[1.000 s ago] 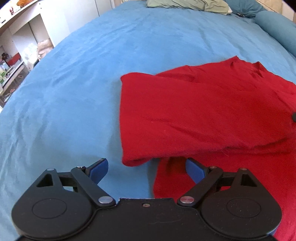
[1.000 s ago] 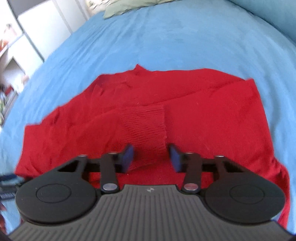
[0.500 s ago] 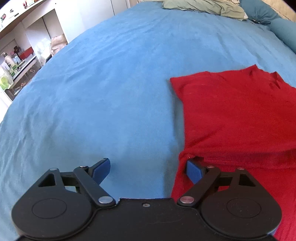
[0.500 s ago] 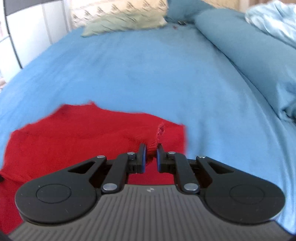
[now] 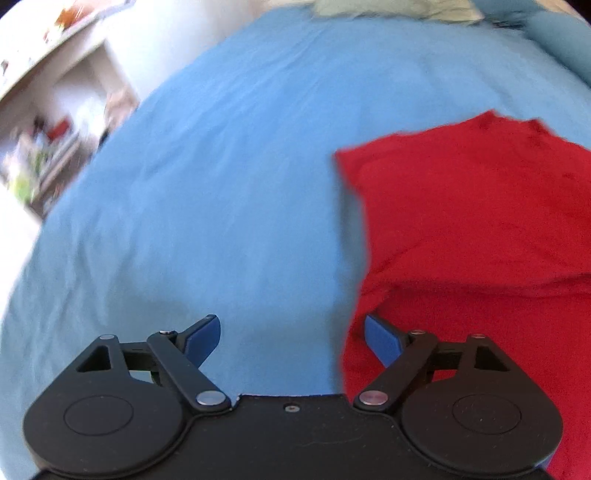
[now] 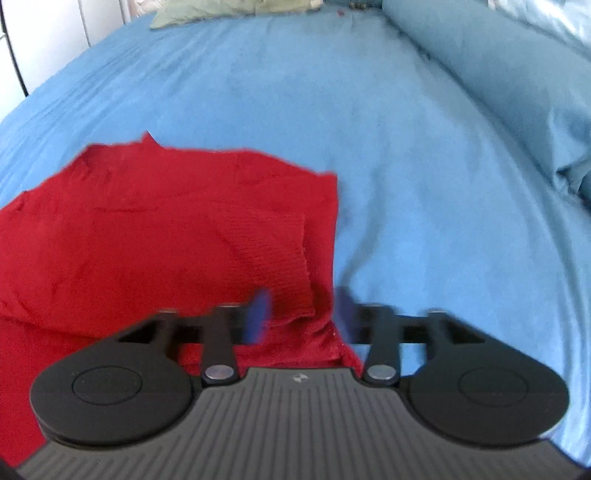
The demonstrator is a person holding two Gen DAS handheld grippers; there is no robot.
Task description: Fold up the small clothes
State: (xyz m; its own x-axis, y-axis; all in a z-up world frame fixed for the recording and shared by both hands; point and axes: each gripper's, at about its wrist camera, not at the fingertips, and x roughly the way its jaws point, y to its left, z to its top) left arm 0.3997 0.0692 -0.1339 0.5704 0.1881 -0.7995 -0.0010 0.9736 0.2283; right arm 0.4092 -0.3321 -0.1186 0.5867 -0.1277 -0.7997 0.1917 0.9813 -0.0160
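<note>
Item: red knit sweater (image 6: 140,236), lying on the blue bed (image 6: 388,129), partly folded, its ribbed sleeve cuff (image 6: 273,254) laid across the body near the sweater's right edge. Change noted: half a second ago the right gripper (image 6: 301,314) was pinched shut on the cloth at that edge; its fingers now stand apart, blurred with motion, straddling the cuff and holding nothing. Judged meaning: the sleeve fold on that side has been set down and released, so this step looks done and further folds of the body remain. Left gripper (image 5: 291,332): spread wide and empty, one finger over bare sheet, the other over the sweater's (image 5: 480,221) left edge, much as half a second ago, though the view is now smeared by movement. A second ago the right gripper was also spread over the cuff, farther in over the body. Surroundings: green pillow (image 6: 229,9) at the bed's far edge, rolled blue duvet (image 6: 498,74) along its right side, white shelving (image 5: 55,129) beyond the left edge.
</note>
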